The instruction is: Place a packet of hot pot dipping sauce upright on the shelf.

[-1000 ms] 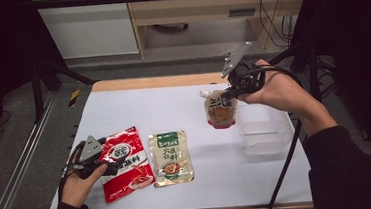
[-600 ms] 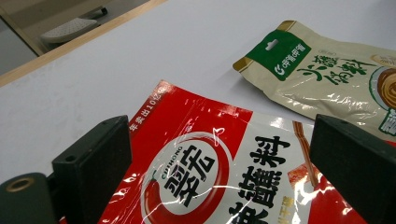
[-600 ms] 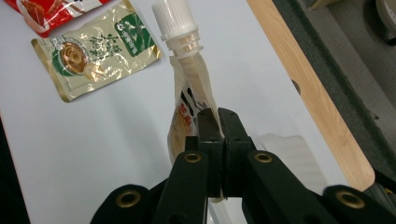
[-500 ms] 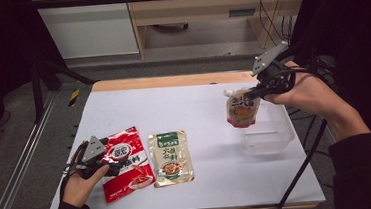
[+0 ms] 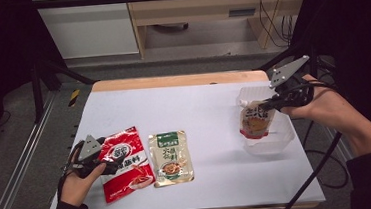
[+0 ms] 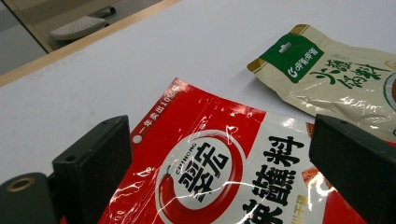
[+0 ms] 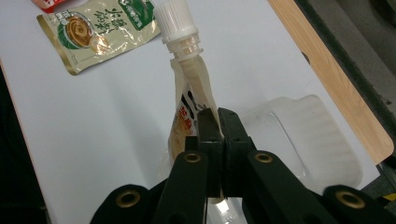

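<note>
My right gripper is shut on the side edge of a spouted sauce pouch, which hangs over a clear plastic container at the table's right. In the right gripper view the jaws meet at the right gripper's tip, pinching the pouch below its white cap. My left gripper rests open at the left edge of a red sauce packet. In the left gripper view its jaws stand wide apart, with the red packet lying flat between them.
A beige packet with a green top lies flat just right of the red one, also seen as the beige packet. The white table has a wooden far edge. Black frame poles stand at both sides.
My right gripper has carried the pouch to the right and slightly down, ending above the clear container. The left gripper and both flat packets have stayed put.
</note>
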### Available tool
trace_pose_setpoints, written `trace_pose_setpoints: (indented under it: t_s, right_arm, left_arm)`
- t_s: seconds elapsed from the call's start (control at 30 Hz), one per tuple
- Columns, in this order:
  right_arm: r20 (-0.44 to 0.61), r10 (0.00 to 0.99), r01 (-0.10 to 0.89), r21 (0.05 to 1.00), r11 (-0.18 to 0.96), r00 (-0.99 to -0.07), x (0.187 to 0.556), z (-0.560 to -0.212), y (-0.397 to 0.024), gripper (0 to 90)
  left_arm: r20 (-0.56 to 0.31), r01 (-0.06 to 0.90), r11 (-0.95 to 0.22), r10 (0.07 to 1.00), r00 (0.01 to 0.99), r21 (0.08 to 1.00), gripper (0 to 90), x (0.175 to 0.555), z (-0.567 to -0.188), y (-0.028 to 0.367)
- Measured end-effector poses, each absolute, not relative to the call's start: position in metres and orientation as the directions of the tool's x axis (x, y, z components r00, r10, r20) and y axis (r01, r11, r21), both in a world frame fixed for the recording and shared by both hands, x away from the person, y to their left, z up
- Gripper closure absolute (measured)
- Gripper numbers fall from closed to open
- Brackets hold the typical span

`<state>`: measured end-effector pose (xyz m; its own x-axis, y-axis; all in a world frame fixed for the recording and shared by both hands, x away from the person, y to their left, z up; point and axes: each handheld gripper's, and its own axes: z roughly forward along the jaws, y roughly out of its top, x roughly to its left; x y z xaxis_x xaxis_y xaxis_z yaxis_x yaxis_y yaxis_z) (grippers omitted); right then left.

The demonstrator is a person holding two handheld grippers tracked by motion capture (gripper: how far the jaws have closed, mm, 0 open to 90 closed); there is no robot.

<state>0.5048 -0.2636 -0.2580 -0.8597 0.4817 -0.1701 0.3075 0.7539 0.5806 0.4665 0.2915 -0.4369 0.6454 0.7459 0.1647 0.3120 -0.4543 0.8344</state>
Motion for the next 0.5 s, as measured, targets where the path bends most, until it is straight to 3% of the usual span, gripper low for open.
trace_pose_setpoints:
  t_s: [0.5]
  right_arm:
    - [-0.14,0.504,0.349,0.567,0.747,-0.852,0.5,-0.274,-0.282,89.2]
  left_arm:
    - [0.169,0.313,-0.461,0.744,0.646,0.83,6.2,0.467,-0.437,0.293]
